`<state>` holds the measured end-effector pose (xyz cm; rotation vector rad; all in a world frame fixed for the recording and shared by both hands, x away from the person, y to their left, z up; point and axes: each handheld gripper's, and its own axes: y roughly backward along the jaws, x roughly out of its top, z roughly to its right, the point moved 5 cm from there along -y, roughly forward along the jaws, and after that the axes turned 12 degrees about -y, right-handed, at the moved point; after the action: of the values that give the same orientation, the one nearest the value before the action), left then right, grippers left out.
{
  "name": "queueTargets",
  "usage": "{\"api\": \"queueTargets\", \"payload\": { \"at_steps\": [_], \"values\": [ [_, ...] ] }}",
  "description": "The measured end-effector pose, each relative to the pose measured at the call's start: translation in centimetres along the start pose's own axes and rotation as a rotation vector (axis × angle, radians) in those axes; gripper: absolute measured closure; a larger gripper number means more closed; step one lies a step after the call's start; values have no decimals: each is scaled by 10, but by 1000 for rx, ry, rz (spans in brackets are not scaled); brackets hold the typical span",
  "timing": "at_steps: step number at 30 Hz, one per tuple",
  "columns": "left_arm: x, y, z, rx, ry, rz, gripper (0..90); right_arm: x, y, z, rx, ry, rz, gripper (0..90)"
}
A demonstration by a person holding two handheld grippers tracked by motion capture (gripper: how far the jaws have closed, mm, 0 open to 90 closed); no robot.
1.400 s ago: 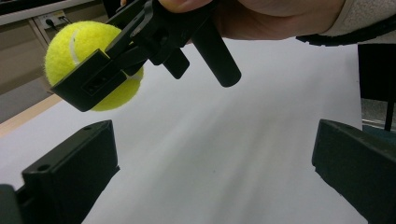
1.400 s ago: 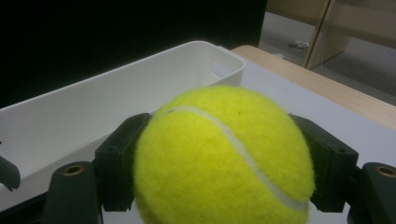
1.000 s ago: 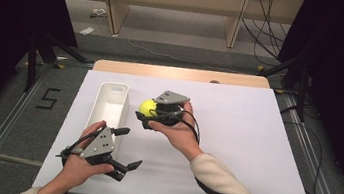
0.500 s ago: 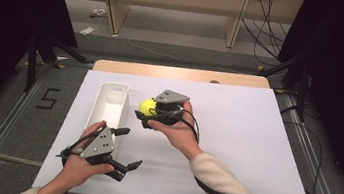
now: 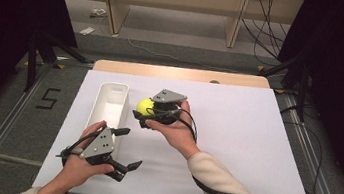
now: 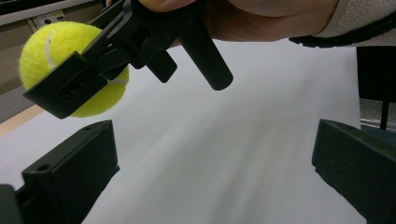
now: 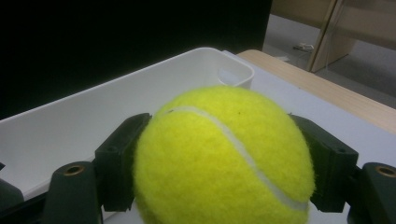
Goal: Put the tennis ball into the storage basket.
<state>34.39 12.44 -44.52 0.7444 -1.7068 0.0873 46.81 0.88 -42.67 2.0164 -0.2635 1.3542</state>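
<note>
Your right hand-held gripper (image 5: 143, 112) clamps the tennis ball (image 5: 145, 106) beside the white bin (image 5: 109, 100); left hand-held gripper (image 5: 125, 147) stands wide, empty. Releasing short of the rim risks the ball rolling across the table (image 5: 255, 138).

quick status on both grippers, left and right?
Left gripper: open, nothing between its jaws.
Right gripper: shut on the tennis ball, beside the white bin.

A fuzzy yellow-green tennis ball (image 7: 224, 158) with a curved white seam sat squeezed between the right tongs' (image 5: 143, 112) black jaws, raised off the table, just beside the long white bin (image 5: 110, 105).
</note>
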Motion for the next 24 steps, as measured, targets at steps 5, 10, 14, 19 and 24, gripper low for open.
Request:
{"api": "queueTargets", "payload": {
  "at_steps": [5, 10, 14, 19, 24],
  "values": [
    [0, -1, 1, -3, -1, -1, 0, 1, -1, -1, 3, 2, 0, 267],
    [0, 0, 1, -3, -1, 0, 0, 2, -2, -3, 6, 5, -1, 267],
    [0, -1, 1, -4, -1, -1, 0, 3, -2, -3, 5, 6, 0, 267],
    [0, -1, 1, -5, 0, 0, 0, 4, -3, -3, 5, 8, -3, 267],
    [0, -1, 1, -5, -2, -2, 0, 5, -4, -4, 5, 7, -2, 267]
  ]
}}
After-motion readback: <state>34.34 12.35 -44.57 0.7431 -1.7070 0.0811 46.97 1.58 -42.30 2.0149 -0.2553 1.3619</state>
